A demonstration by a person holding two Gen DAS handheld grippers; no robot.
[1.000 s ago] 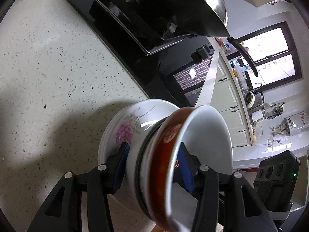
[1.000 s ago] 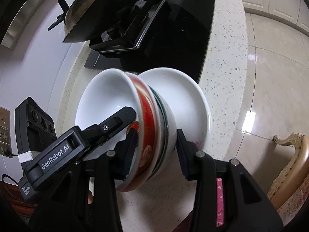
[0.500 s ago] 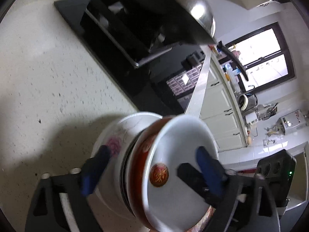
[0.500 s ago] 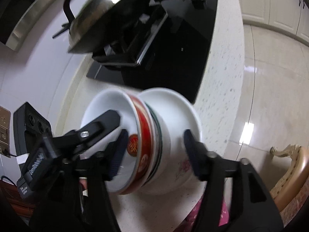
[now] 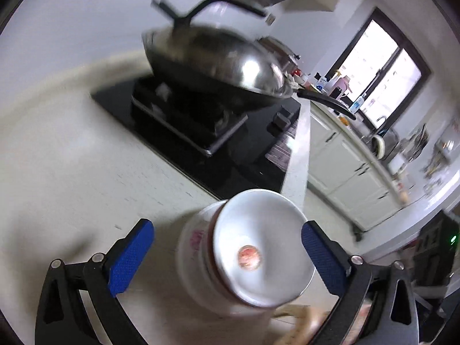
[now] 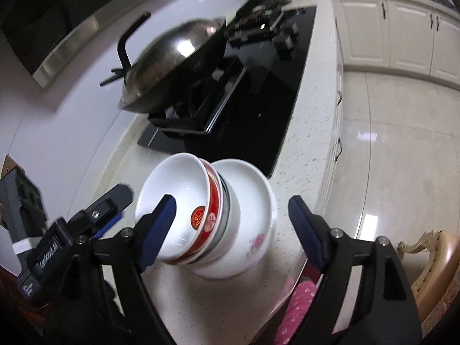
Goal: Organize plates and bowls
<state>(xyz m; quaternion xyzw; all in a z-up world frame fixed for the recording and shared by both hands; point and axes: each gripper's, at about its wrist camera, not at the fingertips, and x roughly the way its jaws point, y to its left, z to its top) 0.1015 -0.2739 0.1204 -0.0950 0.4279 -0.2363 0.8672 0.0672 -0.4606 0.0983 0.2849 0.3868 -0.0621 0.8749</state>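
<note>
Nested bowls (image 6: 207, 215) — red-banded, white, seemingly green-rimmed

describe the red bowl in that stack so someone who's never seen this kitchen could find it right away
Start at the black cooktop with the wok; on the speckled counter just in front stands a stack of dishes. The red bowl is the top one, nested above the flowered white dish. Only it has a red outside with round emblems.

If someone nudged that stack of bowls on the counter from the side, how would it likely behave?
The stack of bowls looks glazed ceramic, so probably heavy, stiff and breakable. The red-rimmed bowl and those under it sit nested on a wider white plate, so it would likely slide on the smooth counter rather than tip. It stands close to the counter's edge, so a push outward seems risky.
</note>
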